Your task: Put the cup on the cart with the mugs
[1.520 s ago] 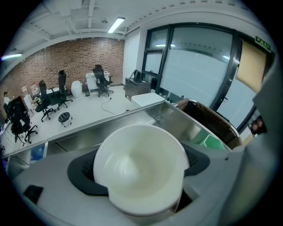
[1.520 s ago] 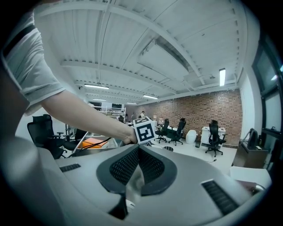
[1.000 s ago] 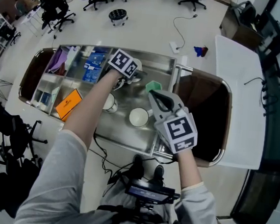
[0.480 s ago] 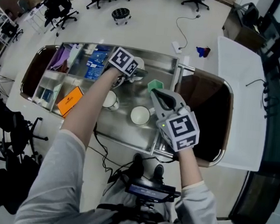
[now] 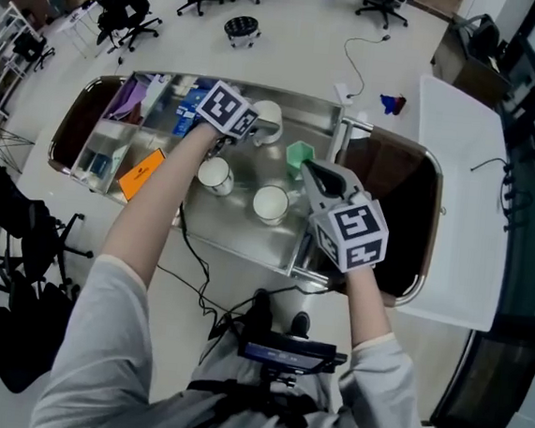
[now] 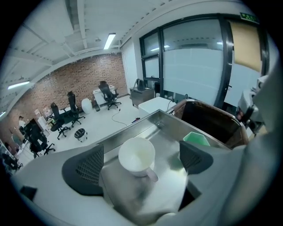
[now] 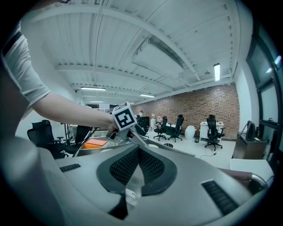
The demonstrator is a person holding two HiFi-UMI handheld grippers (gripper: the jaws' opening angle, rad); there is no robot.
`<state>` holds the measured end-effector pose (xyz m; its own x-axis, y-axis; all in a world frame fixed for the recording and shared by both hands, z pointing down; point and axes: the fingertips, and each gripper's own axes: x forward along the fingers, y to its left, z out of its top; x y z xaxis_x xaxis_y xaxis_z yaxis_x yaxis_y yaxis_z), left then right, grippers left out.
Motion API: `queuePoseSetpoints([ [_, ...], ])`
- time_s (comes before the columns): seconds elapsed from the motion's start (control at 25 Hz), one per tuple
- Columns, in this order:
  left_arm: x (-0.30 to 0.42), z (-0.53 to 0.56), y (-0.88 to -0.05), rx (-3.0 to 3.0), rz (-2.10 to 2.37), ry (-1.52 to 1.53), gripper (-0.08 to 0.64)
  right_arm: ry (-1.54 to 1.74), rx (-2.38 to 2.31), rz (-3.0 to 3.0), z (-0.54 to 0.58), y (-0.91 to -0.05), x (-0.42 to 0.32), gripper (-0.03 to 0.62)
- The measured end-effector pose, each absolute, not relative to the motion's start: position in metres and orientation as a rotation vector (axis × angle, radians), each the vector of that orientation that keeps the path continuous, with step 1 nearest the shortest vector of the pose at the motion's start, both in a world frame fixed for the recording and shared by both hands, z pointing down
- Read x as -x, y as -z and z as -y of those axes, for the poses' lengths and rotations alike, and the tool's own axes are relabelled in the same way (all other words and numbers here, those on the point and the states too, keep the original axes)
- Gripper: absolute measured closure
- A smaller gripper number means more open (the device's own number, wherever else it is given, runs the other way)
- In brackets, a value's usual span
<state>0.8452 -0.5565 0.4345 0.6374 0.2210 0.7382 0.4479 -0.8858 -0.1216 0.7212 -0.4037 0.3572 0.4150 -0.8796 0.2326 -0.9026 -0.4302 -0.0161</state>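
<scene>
Left gripper view: left gripper [image 6: 141,161] jaws have just been opening and stand wide, touching nothing; white handled cup [image 6: 137,154] sits upright between and below them on the steel cart tray [image 6: 131,126], near its far rim, bare steel toward the green angular cup [image 6: 196,138] beyond the right-hand jaw; right gripper [image 7: 139,154] jaws closed, empty.
</scene>
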Motion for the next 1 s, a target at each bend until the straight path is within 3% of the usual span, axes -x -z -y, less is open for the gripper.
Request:
queuePoseSetpoints([
  [0.08,-0.828,0.555,-0.417,2.572,0.514,1.051,0.028,-0.309,-2.543,1.616,0.398,-0.356,-0.717,0.583],
  [0.8,-0.638,0.514,-0.327,2.902,0.169,0.457,0.530,-0.311,-2.546,1.666,0.340,-0.350,-0.650,0.583],
  [1.0,-0.589,0.508,-0.339,3.002,0.030,0.381,0.558,-0.353,-2.573,1.663,0.318,-0.361,-0.638,0.583],
])
